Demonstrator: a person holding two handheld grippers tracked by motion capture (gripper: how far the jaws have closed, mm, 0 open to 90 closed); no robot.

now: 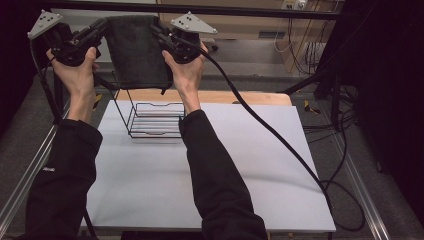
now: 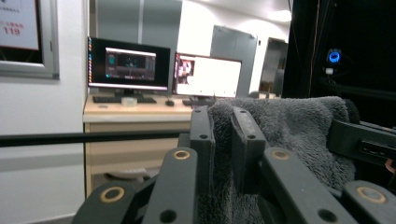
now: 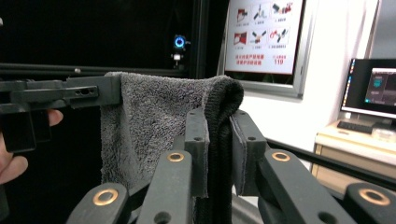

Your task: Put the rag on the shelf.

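Here, the dark grey terry-cloth towel (image 1: pixel 137 50) hangs in the upper left of the high view, stretched flat between the two tools and held up off the counter. The left tool (image 1: pixel 102 27) grips the towel's top left corner, and in the left gripper view its jaws stand narrow, pinching a fold of the towel (image 2: pixel 289 135) between them. The right tool (image 1: pixel 156 31) grips the opposite top corner; in the right gripper view its jaws are likewise drawn in on the bunched edge of the towel (image 3: pixel 154 126), with the left tool (image 3: pixel 114 91) clamped on the far corner at the left of that frame.

The towel's lower edge hangs above a black wire rack (image 1: pixel 150 120), which stands on the white counter (image 1: pixel 240 170) just left of the frame's centre. A person's hands hold both tools, and the forearms in black sleeves (image 1: pixel 215 175) rise from the bottom edge. A black cable (image 1: pixel 270 130) trails from the right tool down across the counter toward the lower right.
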